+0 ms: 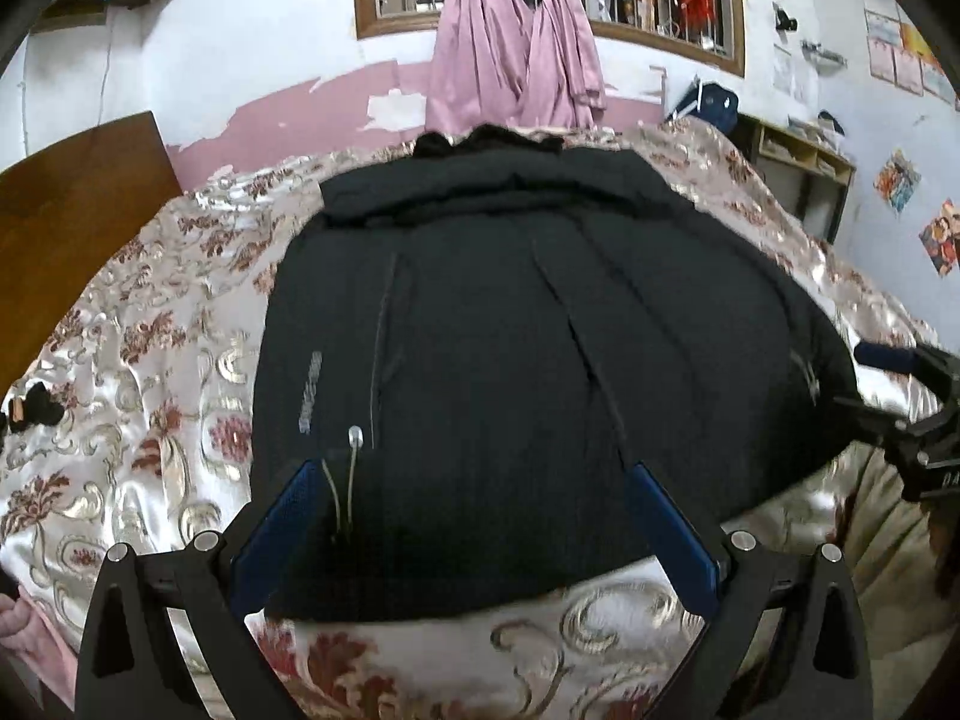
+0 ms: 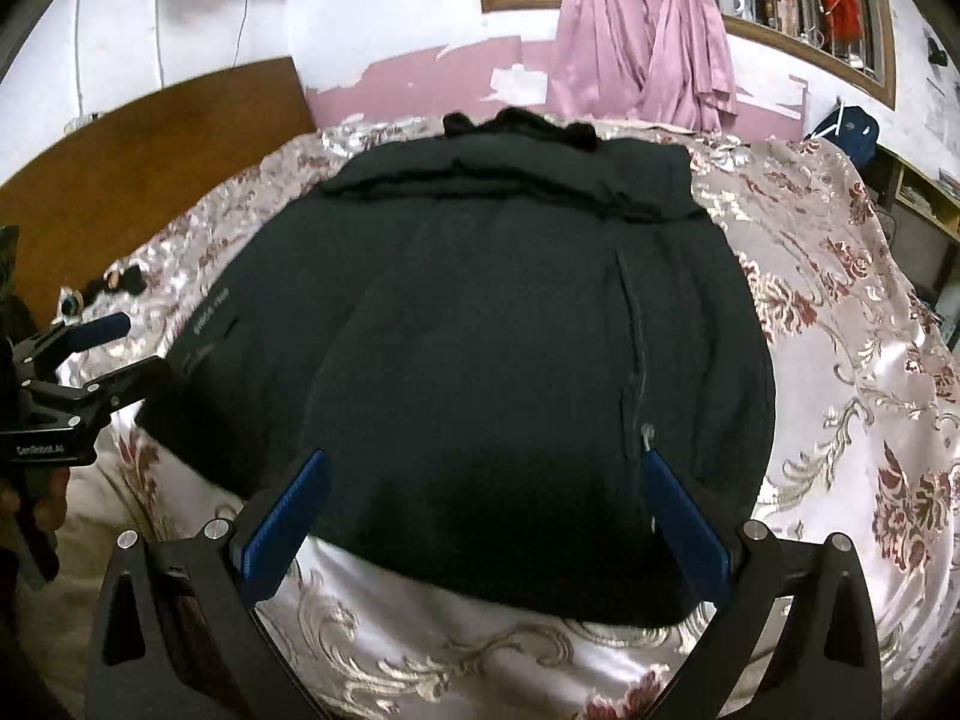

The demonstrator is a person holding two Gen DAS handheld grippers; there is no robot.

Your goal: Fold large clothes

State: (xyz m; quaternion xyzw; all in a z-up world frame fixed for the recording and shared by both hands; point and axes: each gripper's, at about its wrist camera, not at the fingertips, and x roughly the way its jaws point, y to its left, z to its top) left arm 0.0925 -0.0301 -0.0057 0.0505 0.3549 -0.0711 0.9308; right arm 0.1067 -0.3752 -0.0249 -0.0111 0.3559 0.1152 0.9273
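Black garment (image 1: 510, 330), cream bedspread (image 1: 150, 360) with red-gold floral pattern, blue-padded black tools, pink curtains (image 1: 516, 48)

The left gripper (image 1: 474, 474) was spread wide, nothing between its blue pads (image 1: 672, 534). The right gripper (image 2: 486, 462) was spread equally wide, its fingers (image 2: 288, 522) empty, beside the left.

Matt black cloth garment (image 1: 510, 360) between jaws; glossy satin bedspread (image 1: 150, 360) beneath; blue textured finger pads (image 2: 288, 516).
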